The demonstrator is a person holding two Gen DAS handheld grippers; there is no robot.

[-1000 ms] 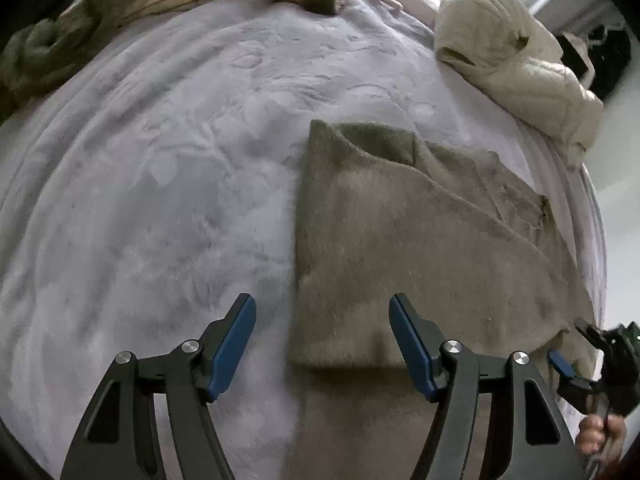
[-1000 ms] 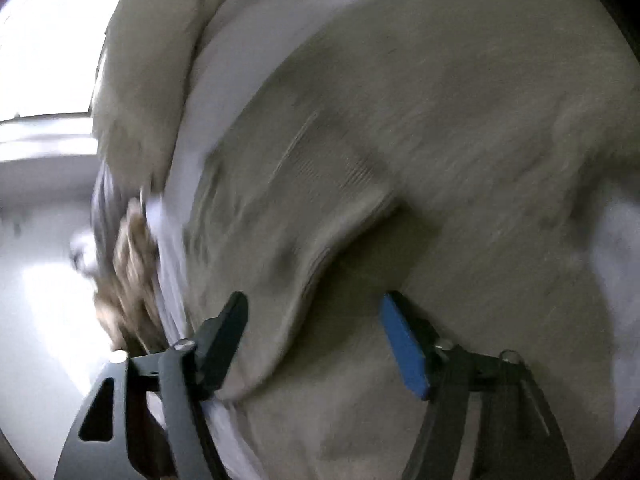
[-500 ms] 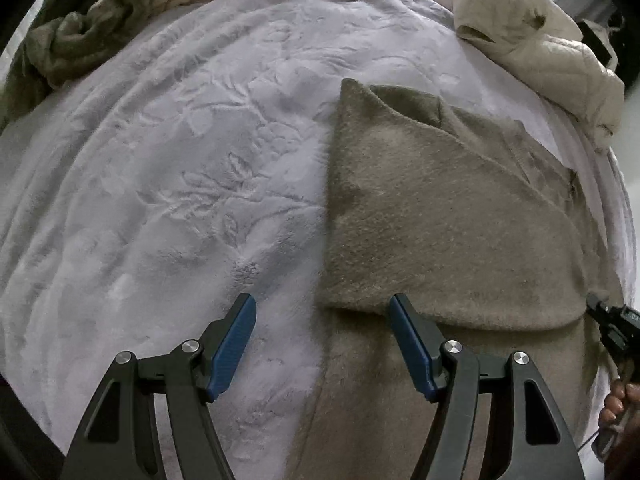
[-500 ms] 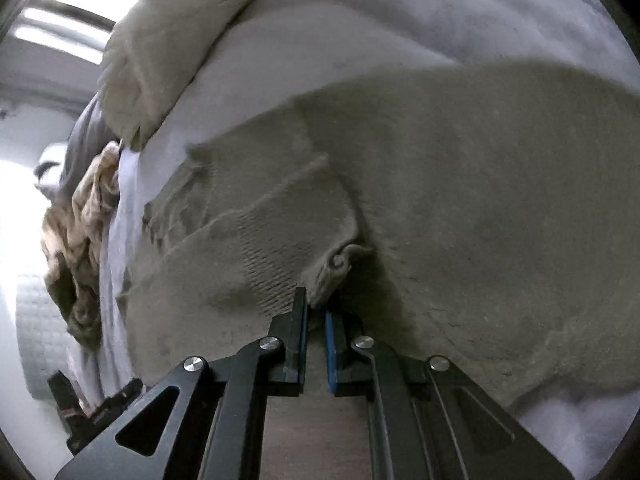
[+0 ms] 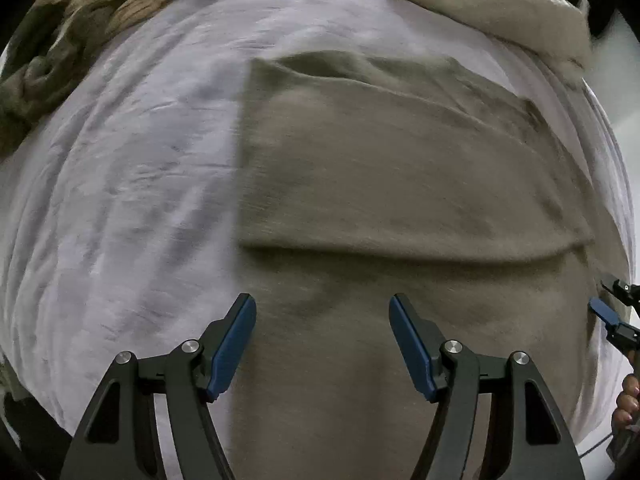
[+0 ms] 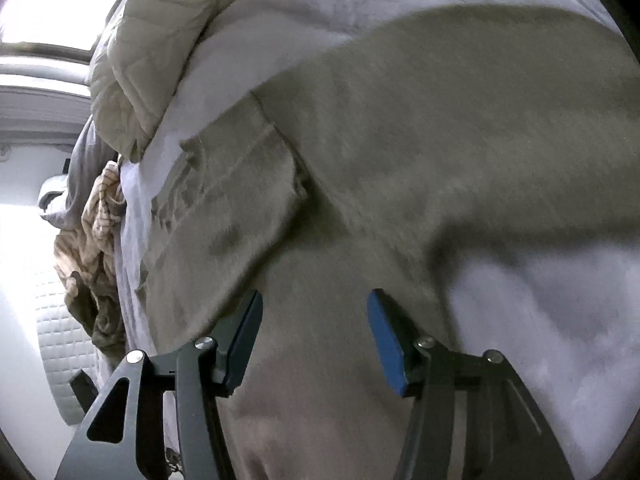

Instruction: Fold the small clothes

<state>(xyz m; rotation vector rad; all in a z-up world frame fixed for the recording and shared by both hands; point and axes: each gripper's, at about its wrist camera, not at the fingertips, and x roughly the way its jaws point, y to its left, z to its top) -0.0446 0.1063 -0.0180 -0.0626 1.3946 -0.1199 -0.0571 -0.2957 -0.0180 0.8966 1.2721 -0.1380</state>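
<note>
Garment, olive-brown knit, soft fleecy weave: lies flat on a pale lavender plush blanket with an embossed pattern, toward the blanket's right edge as the left wrist view shows it. One layer is folded over another; the folded layer's straight edge runs crosswise just ahead of the left gripper. In the right wrist view the same garment fills most of the frame, with a stitched, ribbed part lying on top at the left; whether that part is a cuff or a hem cannot be told.

Left gripper, black frame with blue pads: jaws spread wide, nothing between them, poised over the garment's lower layer near its left edge.

Right gripper, same make: jaws parted, grasping nothing, above the garment close to the stitched part. It also appears at the right border of the left wrist view, with fingers of a hand below it.

Cream quilted puffer jacket: bunched at the blanket's far right corner, apart from the garment.

Heap of striped beige and dark green clothes: along the blanket's far left edge.

Both views are motion-blurred.
</note>
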